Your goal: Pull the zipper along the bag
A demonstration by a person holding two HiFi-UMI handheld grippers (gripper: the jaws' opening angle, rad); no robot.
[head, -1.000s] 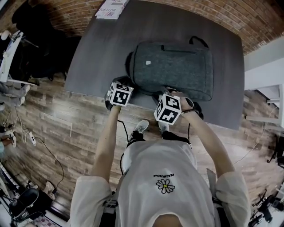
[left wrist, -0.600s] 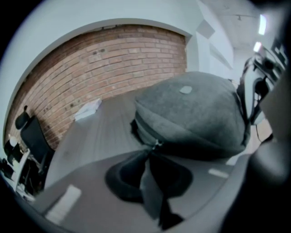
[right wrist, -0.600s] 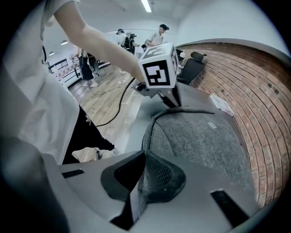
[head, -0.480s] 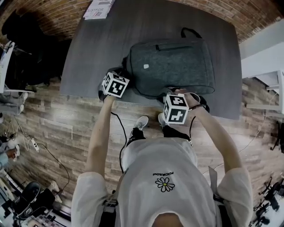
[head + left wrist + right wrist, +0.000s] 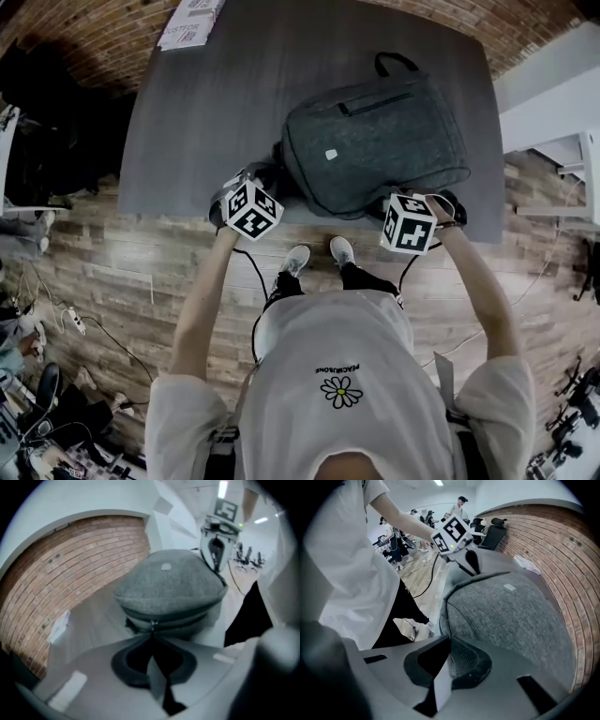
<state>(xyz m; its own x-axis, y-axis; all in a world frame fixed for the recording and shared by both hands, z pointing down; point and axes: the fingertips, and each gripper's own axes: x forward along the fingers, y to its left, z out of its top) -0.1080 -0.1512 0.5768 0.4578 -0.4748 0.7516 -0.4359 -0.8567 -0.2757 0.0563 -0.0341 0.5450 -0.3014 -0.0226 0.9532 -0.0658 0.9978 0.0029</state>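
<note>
Nearest, a person in a white T-shirt with a daisy print stands on a wood-plank floor, both arms stretched out to the near edge of a dark grey bench. At that edge the left claw points down at the near left corner of a grey felt backpack. Its jaws have just been closing, and they now meet tip to tip on the small metal zipper pull that sits on the bag's side seam. The right claw is at the backpack's near right corner, tilted steeply down. Its jaws are almost together, with a fold of the bag's grey fabric pinched between them. The backpack lies flat along the near edge of the bench, front face up. It is skewed so that its black carry handle points to the far right, and a small pale label sits left of the middle of the face. Farther off, a white printed sheet lies at the bench's far left corner, and a red brick wall runs behind it.
</note>
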